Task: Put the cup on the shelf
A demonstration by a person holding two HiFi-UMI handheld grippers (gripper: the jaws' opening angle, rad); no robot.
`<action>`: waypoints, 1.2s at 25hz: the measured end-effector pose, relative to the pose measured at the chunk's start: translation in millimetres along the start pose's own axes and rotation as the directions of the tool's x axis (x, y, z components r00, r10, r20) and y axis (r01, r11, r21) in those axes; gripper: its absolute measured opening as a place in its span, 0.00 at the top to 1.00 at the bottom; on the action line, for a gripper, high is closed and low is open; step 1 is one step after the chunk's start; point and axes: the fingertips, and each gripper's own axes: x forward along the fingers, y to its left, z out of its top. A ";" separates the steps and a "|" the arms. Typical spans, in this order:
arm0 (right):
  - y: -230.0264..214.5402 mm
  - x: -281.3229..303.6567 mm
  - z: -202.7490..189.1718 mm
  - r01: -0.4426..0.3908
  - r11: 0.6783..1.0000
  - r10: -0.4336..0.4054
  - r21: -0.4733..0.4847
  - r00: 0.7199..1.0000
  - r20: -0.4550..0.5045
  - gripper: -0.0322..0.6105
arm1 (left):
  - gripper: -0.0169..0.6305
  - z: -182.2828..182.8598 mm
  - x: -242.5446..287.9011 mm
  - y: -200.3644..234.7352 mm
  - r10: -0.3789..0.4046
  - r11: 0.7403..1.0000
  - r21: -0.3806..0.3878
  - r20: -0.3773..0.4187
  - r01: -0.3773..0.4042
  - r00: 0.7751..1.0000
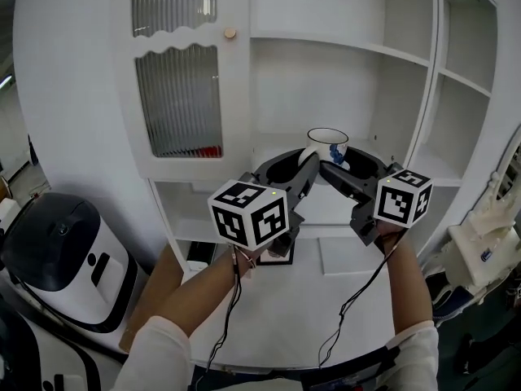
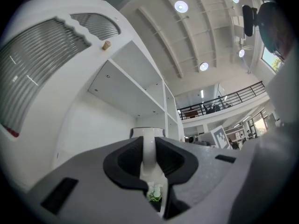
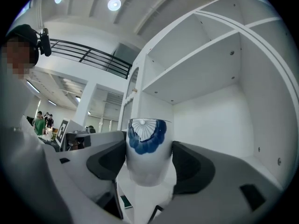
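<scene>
Cup (image 1: 327, 145) clamped in right tool (image 3: 148, 164); left tool (image 2: 148, 160) pinching it

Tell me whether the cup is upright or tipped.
Upright: the cup has its rim facing up, body clamped by the right gripper, handle by the left gripper.

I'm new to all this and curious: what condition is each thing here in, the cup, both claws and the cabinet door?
Cup: upright, held up before the shelf.
Left claw: shut on the cup's handle.
Right claw: shut on the cup's body.
Cabinet door: closed.
</scene>
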 end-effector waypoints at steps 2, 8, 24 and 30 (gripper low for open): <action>-8.3 2.5 1.4 -0.001 1.000 0.001 0.008 1.000 0.007 0.43 | 0.86 0.5 7.6 4.6 0.011 1.000 -0.003 0.006 -0.011 1.000; -28.5 11.8 0.0 -0.012 0.999 0.011 0.045 1.000 0.014 0.44 | 0.86 -1.0 24.5 17.8 0.043 0.999 0.020 0.001 -0.043 0.999; -78.1 -16.0 5.3 0.057 0.986 -0.070 0.159 0.995 0.076 0.44 | 0.86 -3.9 59.6 57.8 0.200 0.978 0.059 -0.024 -0.199 0.979; -93.8 -48.6 -8.5 0.123 0.978 -0.136 0.167 0.989 0.066 0.44 | 0.86 -10.6 78.8 71.2 0.252 0.966 0.064 -0.053 -0.249 0.966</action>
